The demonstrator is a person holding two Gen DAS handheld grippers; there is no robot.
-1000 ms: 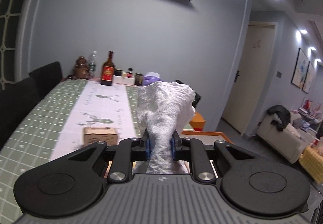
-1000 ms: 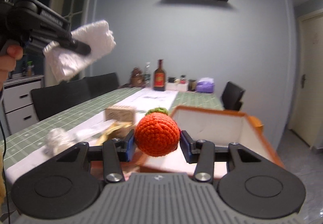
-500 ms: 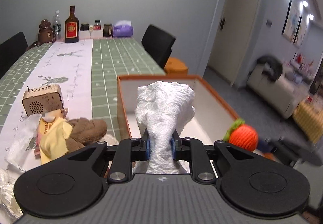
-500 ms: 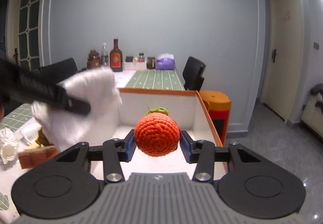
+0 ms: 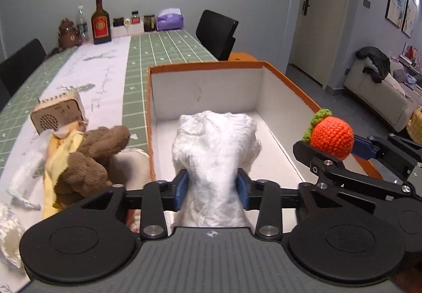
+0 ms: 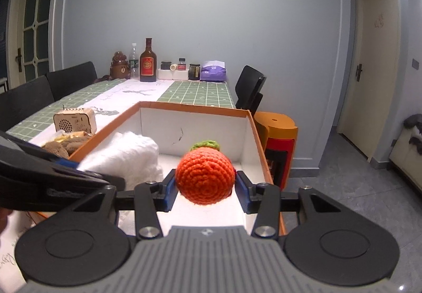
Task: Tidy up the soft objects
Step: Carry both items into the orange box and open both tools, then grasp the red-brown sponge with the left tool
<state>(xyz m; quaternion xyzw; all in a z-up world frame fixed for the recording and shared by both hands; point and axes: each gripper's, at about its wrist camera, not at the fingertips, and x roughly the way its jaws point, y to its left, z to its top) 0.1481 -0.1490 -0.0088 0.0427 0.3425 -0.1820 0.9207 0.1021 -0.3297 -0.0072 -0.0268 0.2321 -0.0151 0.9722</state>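
The left gripper [image 5: 212,188] hangs over the near end of the orange-rimmed box [image 5: 287,79], and its jaws have just been opening: the blue fingers [image 5: 181,188] now stand about half apart with the white crumpled cloth [image 5: 215,140] between them, its sides seemingly brushing the pads, so I cannot say it is quite free. The risk is that the bunched fabric clings to a pad and is dragged out when the hand lifts, or that it spills towards the box wall at nine o'clock, where the brown plush toy [image 5: 89,158] and yellow cloth [image 5: 54,161] lie in a heap on the surface just outside. At three o'clock in the left wrist view the right gripper [image 6: 205,188] holds the crocheted orange ball [image 6: 205,175], clamped at mid-width with the fingers pressing on its flanks, near the box's right wall and just above the rim. A round, springy thing let go there may well roll or bounce over the rim towards the floor. The two tools are also close together over one box, and a careless withdrawal could knock them together. The small wooden speaker [image 5: 56,115] at ten o'clock looks hard, and should probably stay where it is.
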